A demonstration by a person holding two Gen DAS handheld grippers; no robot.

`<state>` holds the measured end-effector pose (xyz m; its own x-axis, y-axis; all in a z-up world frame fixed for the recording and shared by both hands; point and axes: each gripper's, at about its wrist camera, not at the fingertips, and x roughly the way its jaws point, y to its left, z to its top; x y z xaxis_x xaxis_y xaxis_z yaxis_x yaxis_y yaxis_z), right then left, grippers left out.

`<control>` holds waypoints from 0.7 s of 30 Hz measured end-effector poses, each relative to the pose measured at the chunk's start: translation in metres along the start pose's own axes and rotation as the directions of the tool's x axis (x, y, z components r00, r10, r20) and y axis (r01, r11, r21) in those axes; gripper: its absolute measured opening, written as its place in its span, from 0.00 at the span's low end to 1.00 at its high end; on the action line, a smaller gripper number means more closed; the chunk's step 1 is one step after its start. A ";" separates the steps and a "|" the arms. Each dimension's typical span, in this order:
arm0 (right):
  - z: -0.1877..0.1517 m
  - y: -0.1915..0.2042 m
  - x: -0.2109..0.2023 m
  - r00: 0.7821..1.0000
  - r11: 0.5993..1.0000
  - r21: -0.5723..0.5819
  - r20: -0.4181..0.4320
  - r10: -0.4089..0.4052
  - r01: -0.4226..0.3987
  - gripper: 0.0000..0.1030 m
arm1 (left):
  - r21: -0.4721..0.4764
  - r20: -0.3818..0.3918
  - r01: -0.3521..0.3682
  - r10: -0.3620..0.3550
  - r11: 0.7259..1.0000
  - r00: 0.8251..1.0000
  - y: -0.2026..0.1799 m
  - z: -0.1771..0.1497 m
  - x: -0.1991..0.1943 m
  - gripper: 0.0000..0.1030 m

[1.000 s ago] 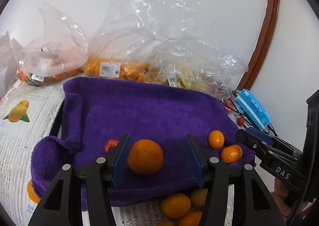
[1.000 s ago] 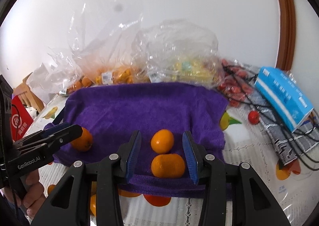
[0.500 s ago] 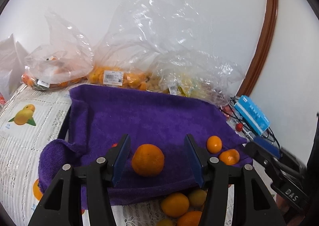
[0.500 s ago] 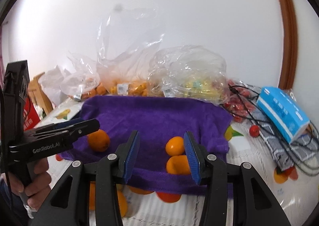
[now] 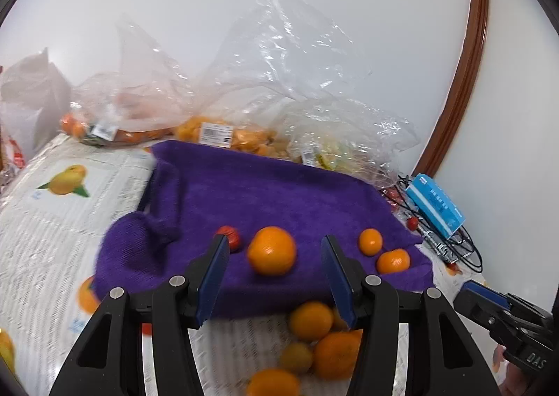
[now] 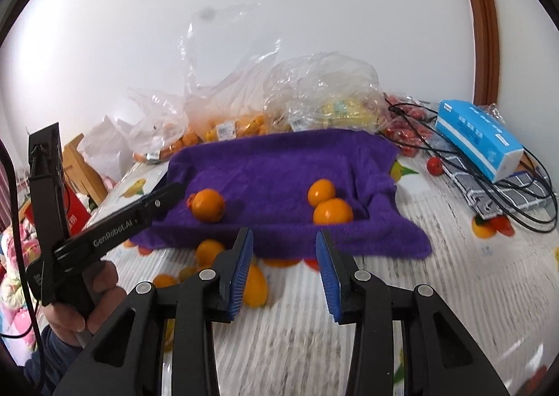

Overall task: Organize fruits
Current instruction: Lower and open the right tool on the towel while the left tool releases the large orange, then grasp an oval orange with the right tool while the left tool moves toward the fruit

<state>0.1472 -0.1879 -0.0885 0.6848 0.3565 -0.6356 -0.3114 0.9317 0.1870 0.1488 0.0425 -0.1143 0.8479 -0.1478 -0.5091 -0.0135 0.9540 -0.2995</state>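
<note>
A purple towel (image 5: 265, 197) lies on the table and also shows in the right wrist view (image 6: 279, 165). On it sit a large orange (image 5: 271, 250), a small red tomato (image 5: 230, 237) and two smaller oranges (image 5: 370, 241) (image 5: 392, 260). In the right wrist view the large orange (image 6: 208, 204) is at the left and the two smaller ones (image 6: 321, 191) (image 6: 332, 211) at the right. My left gripper (image 5: 274, 273) is open and empty, just short of the large orange. My right gripper (image 6: 283, 268) is open and empty, in front of the towel's near edge. Several loose oranges (image 5: 311, 321) lie below the towel's front edge.
Clear plastic bags of fruit (image 5: 216, 130) stand behind the towel against the wall. A blue box (image 6: 478, 137) with black cables (image 6: 517, 186) and small tomatoes (image 6: 435, 165) lies to the right. The tablecloth (image 5: 52, 207) has a fruit print.
Both grippers have pulled back from the towel and risen, so the oranges look farther off. The loose oranges below the towel's edge have come more into view. Both stay open.
</note>
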 end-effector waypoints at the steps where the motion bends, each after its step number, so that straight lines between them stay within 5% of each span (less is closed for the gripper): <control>1: -0.003 0.003 -0.003 1.000 1.000 -0.006 -0.008 0.003 -0.003 0.38 | -0.003 -0.004 0.005 -0.005 1.000 1.000 0.003 -0.003 -0.005 0.50; 13: -0.045 0.015 -0.022 1.000 0.997 0.070 -0.001 -0.019 0.019 0.38 | -0.016 -0.080 -0.057 0.056 0.998 0.995 0.030 -0.036 -0.043 0.50; 21: -0.059 0.017 -0.021 0.993 0.994 0.024 -0.049 -0.110 0.111 0.38 | -0.020 -0.137 -0.075 0.072 0.997 0.988 0.037 -0.046 -0.041 0.50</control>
<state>0.0883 -0.1836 -0.1164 0.6818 0.2480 -0.6882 -0.2176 0.9670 0.1329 0.0898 0.0717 -0.1414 0.7639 -0.1134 -0.6353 -0.0880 0.9569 -0.2766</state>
